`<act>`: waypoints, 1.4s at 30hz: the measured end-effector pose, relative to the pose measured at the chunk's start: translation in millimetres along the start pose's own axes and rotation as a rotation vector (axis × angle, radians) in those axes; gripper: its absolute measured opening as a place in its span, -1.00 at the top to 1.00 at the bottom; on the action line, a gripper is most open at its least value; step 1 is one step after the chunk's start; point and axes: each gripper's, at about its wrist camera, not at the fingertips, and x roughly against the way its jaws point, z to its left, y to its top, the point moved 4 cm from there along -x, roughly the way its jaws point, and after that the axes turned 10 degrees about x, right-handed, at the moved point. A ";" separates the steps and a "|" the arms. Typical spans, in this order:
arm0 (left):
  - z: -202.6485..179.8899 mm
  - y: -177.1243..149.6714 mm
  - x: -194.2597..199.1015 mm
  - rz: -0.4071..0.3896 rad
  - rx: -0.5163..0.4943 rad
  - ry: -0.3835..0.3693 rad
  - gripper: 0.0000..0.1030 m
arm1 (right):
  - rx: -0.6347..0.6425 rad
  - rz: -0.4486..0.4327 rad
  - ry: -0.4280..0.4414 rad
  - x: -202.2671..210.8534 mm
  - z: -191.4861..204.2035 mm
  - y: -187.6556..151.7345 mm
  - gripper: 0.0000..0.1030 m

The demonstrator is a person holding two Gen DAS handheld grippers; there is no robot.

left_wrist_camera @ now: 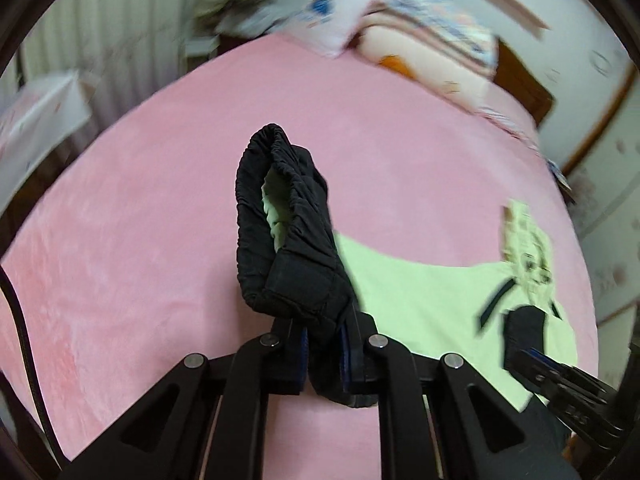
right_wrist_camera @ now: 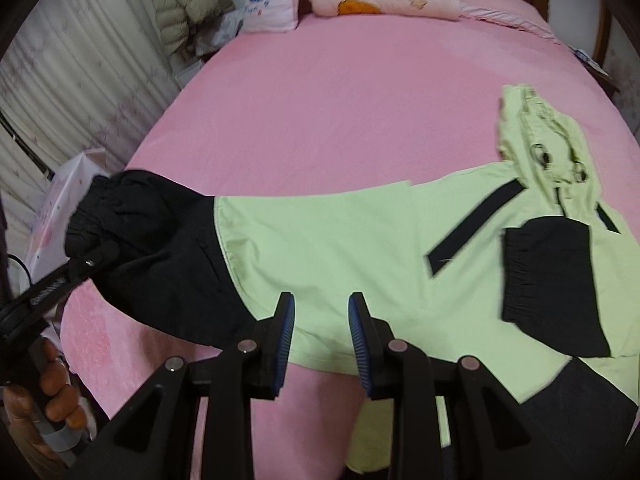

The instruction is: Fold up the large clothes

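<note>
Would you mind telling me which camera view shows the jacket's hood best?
The right wrist view: the hood lies sharp and fully visible on the pink bed, beyond the jacket, drawstring eyelets included. In the left wrist view the hood sits near the right edge, smaller and motion-blurred.

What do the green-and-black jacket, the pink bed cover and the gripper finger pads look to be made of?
Jacket: thin, matte woven fabric, likely synthetic; lies flat, and its black cuff is elastic-gathered.
Bed cover: soft, fuzzy pink textile, probably fleece or plush, judging by its mottled nap.
Pads: blue, ribbed, seemingly rubber, on black, probably plastic, fingers.
</note>
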 end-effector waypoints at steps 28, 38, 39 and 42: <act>-352.1 -256.0 -118.1 0.321 -0.326 0.020 -0.12 | -0.198 0.100 -0.115 75.2 -349.4 -164.7 0.46; -297.3 -189.2 -20.7 0.134 -0.241 0.021 -0.59 | -0.154 0.075 0.087 55.9 -308.6 -125.7 0.19; -288.8 -184.9 -14.9 0.123 -0.233 0.023 -0.64 | -0.156 0.073 0.101 53.1 -304.5 -120.9 0.18; -257.6 -174.6 -10.2 0.103 -0.218 0.074 -0.69 | -0.162 0.089 0.130 40.1 -293.3 -111.3 0.08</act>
